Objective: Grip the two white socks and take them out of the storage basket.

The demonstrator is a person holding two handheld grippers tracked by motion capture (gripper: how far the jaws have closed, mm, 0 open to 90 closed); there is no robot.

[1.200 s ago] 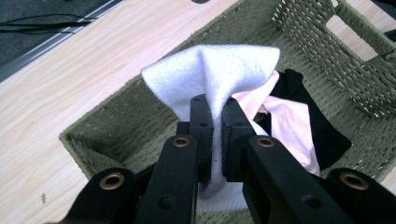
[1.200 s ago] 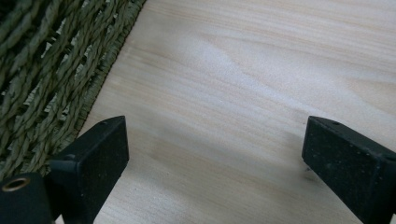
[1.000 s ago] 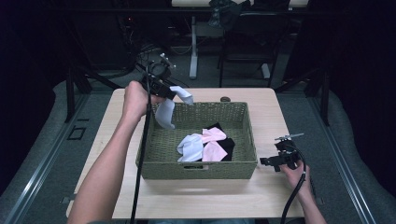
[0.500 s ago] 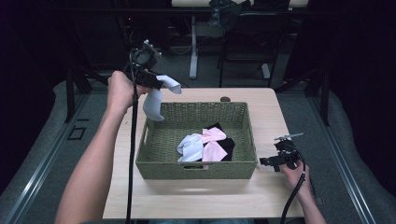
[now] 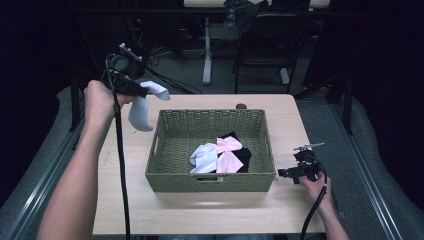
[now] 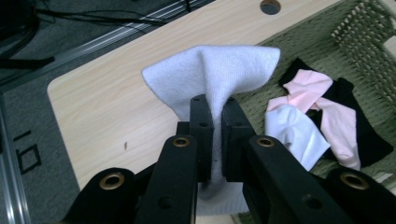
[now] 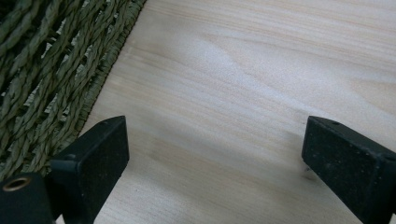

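My left gripper is shut on a pale white sock, held in the air above the table's far left, just outside the basket's left wall. The green woven basket sits mid-table and holds a white sock, pink socks and a black one. My right gripper rests low on the table at the basket's right side, jaws wide open with nothing between them. The basket's woven wall lies just left of it.
The light wooden table has bare room in front of and left of the basket. A dark cable hole sits at the far edge. Chairs and cables lie on the dark floor beyond.
My left gripper has lifted the pale sock out of the basket and carried it left, past the basket's left wall. The right gripper has stayed put.
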